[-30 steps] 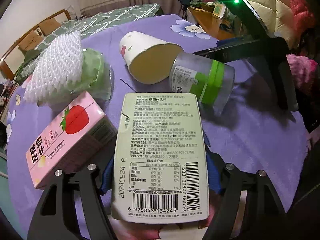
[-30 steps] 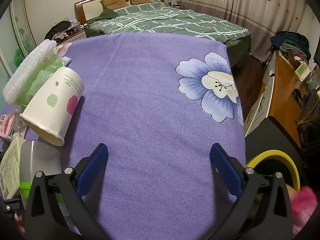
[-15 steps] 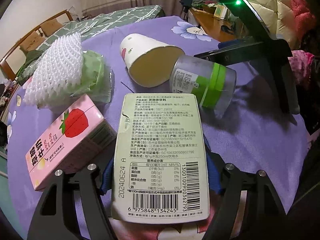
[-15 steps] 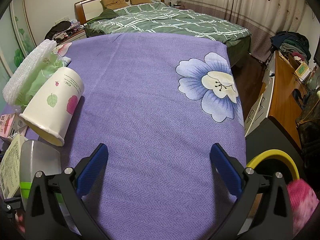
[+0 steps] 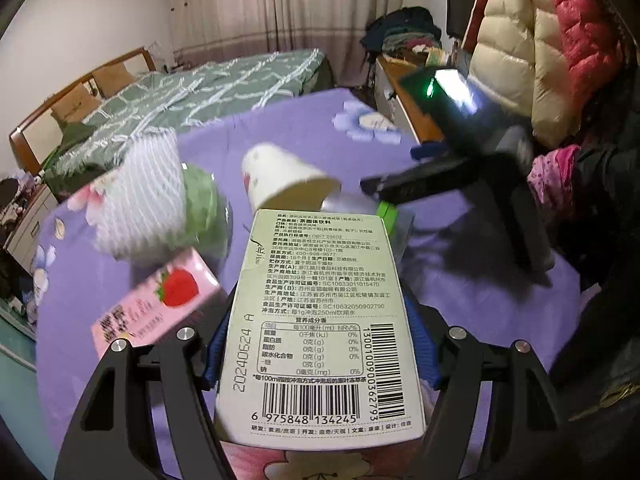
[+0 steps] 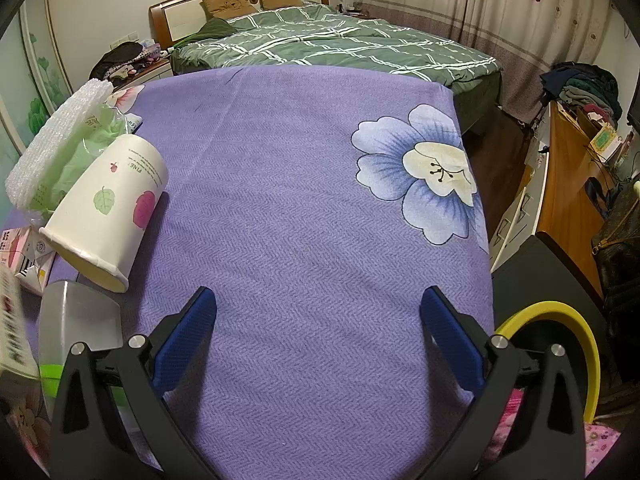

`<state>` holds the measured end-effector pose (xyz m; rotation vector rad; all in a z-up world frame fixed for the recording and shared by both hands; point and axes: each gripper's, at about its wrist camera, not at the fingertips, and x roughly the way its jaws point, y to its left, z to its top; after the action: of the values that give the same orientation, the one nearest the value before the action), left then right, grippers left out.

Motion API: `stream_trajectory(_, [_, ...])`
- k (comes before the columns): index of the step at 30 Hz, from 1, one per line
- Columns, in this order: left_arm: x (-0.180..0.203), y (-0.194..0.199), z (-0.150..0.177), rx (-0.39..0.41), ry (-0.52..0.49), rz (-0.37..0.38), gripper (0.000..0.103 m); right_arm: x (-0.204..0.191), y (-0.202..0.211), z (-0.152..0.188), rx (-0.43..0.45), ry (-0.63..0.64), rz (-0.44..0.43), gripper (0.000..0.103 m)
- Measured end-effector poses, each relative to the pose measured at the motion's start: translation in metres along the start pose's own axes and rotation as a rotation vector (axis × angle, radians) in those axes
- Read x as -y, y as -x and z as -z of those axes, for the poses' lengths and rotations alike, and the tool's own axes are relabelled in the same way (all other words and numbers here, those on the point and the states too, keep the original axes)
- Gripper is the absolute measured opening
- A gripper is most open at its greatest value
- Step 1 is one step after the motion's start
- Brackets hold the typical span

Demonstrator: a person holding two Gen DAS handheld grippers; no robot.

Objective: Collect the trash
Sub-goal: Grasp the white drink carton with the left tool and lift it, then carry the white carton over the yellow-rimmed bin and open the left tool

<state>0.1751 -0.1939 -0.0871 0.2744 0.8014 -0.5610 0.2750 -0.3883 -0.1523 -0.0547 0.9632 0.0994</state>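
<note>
Pale green cardboard fills the near view of the left tongs (image 5: 320, 336): a flat-sided tea carton (image 5: 320, 320) with matte printed panels and a barcode sits clamped between the blue ribbed pads, gripped across its narrow width so the stiff walls take the squeeze without buckling; it appears lifted clear of the purple woven cloth on the desk (image 6: 300, 220), probably on its way to a bin. Just beyond it lie the other pieces of trash: a pink strawberry carton (image 5: 160, 304) on its side to the left, a frosted plastic jar (image 6: 76, 320) with a green band to the right, then a smooth paper cup (image 6: 108, 216) tipped over with its open mouth toward the near edge. Farther left sits a white foam net sleeve (image 5: 140, 196), soft and dimpled, against crinkled green film (image 5: 204, 204). The right tongs (image 6: 318, 328) hang released over bare cloth, nothing between the pads, likely waiting. A yellow rim (image 6: 560, 328), perhaps a bin, shows beyond the desk's right edge. Farthest away stands a bed (image 6: 340, 48) with a green checked quilt.
</note>
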Motion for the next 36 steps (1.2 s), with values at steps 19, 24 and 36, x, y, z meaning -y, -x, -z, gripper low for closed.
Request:
stream_trajectory(19, [0.119, 0.081, -0.062, 0.149, -0.216, 0.086, 0.071, 0.000, 0.000, 0.000, 0.000, 0.000, 0.000, 0.098])
stream_trajectory(24, [0.166, 0.060, -0.092, 0.100, -0.227, 0.201, 0.071, 0.000, 0.000, 0.000, 0.000, 0.000, 0.000, 0.098])
stream_trajectory(36, [0.279, -0.063, -0.149, -0.046, -0.244, 0.310, 0.071, 0.000, 0.000, 0.000, -0.001, 0.001, 0.000, 0.098])
